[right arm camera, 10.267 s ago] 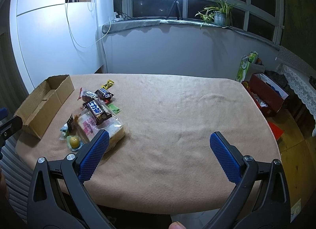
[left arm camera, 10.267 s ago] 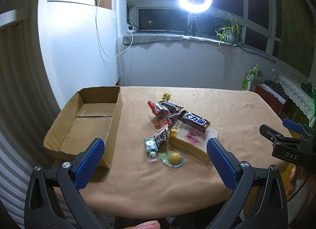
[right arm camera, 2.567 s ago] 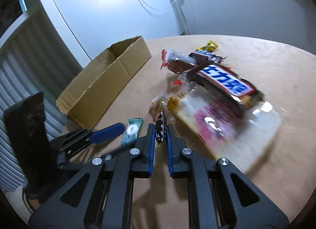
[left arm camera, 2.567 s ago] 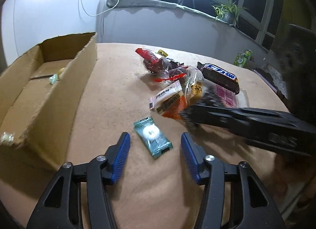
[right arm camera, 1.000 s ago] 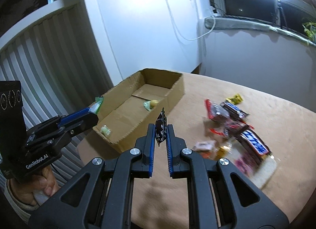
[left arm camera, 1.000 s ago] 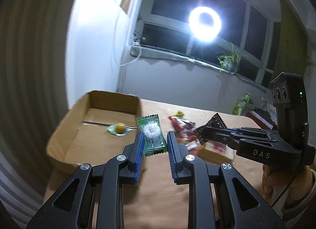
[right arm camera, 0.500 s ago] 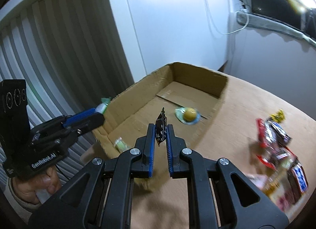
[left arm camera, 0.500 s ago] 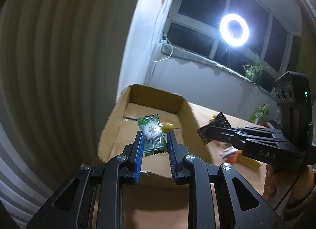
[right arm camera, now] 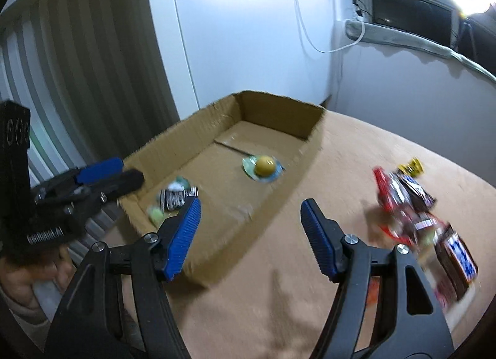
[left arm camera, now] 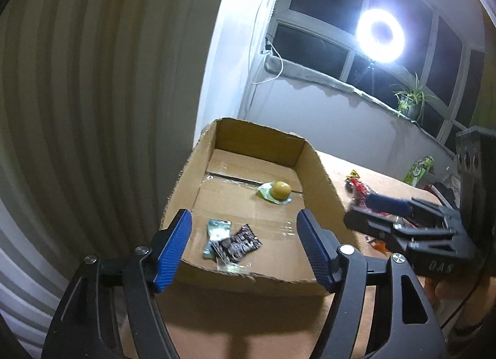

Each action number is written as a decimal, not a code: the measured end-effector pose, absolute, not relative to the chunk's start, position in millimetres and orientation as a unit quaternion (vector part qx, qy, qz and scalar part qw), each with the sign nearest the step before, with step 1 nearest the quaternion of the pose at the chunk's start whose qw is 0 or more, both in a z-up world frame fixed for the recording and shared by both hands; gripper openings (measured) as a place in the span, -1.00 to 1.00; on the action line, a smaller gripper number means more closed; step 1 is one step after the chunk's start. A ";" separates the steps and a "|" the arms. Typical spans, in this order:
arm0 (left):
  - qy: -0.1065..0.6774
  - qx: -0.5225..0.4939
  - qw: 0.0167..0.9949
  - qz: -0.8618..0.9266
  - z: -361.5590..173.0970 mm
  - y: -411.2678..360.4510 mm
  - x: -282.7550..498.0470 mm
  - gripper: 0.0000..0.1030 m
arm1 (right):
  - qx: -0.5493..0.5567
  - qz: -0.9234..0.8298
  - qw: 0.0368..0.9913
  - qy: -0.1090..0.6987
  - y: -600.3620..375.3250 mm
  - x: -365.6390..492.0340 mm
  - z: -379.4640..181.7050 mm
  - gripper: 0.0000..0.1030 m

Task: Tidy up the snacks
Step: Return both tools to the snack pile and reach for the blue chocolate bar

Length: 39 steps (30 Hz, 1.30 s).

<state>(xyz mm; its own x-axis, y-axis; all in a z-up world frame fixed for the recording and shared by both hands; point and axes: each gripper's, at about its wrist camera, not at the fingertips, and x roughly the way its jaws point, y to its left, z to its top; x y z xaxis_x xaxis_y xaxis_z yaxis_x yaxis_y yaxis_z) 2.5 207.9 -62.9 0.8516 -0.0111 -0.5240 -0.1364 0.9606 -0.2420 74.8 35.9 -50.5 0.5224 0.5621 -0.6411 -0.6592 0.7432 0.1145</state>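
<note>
Tan tabletop (right arm camera: 356, 154). Left gripper (left arm camera: 245, 242) spread wide and empty over the cardboard box (left arm camera: 322, 170); green candy (left arm camera: 217, 228) and dark wrapper (left arm camera: 240, 241) lie between its fingers. Right gripper (right arm camera: 249, 232) likewise agape. Drop step looks done; next likely the snack pile (right arm camera: 412, 204), right of the right fingers, seen clearly only from the right wrist.

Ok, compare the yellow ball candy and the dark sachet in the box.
The yellow ball candy is round, on a pale green wrapper, lying mid-box near the right wall. The dark sachet is flat, dark with pale print, lying at the near end, overlapping a green candy. Both rest on the cardboard box floor, ungripped.
</note>
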 end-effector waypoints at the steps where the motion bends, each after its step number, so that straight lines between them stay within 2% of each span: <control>1: 0.269 -0.136 0.953 0.032 -61.8 205.7 4.4 0.38 | -0.068 0.349 0.870 0.341 30.3 71.2 -51.5 0.35; 22: 0.276 -0.077 0.958 -0.008 -39.1 113.6 -1.1 0.51 | -0.030 0.305 0.894 0.326 -82.6 53.3 -51.9 0.35; 39: 0.344 -0.050 0.933 -0.087 -82.3 27.9 41.1 0.51 | -0.010 0.249 0.912 0.326 -158.2 71.6 -67.9 0.36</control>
